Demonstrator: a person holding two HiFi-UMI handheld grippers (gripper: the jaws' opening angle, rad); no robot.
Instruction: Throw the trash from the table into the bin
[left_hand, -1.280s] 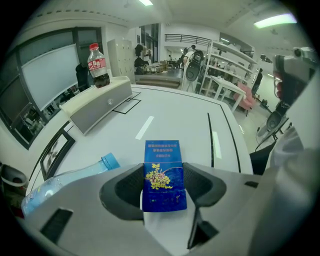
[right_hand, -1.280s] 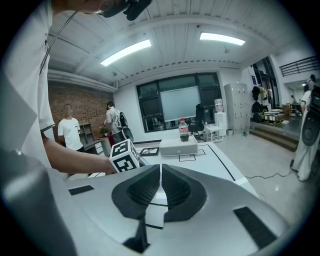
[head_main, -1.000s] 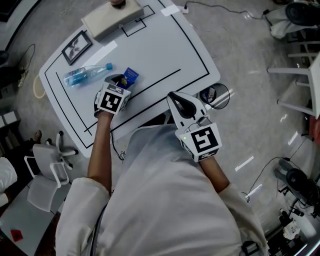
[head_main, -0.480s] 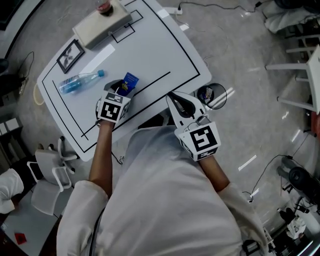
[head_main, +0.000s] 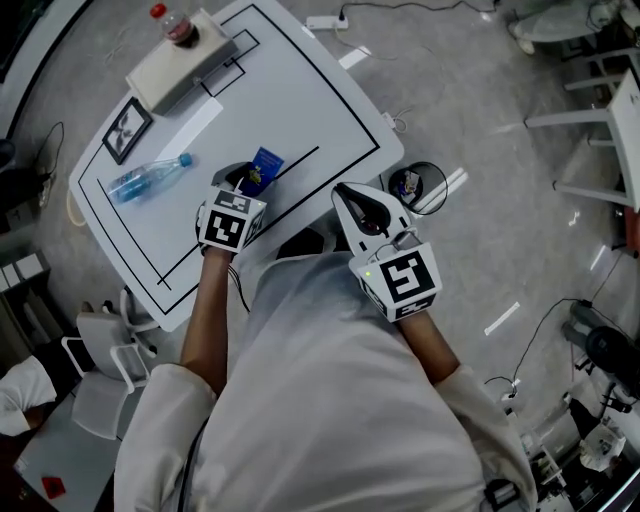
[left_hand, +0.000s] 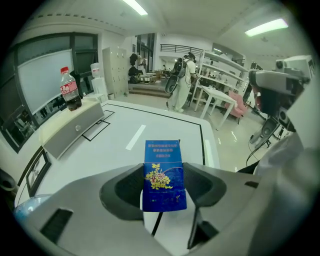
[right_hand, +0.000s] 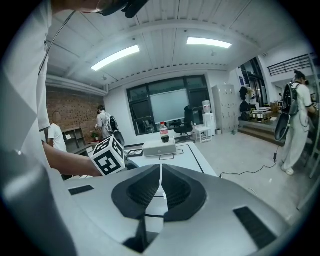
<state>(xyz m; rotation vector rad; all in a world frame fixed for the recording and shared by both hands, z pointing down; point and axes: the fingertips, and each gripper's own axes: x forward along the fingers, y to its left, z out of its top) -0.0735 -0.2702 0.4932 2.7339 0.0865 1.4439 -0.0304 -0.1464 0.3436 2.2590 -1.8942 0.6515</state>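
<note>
Your left gripper (left_hand: 164, 186) is pinching the small blue printed cardboard packet (left_hand: 162, 159) by its lower sides over the white table (left_hand: 165, 122). It's probably light and crushable, so gentle side pressure is suiting it. Your right gripper (right_hand: 160, 187) is hanging closed, empty.

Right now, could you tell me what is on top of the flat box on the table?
A red-capped dark bottle stands upright on the box; the tabletop beneath it is covered.
</note>
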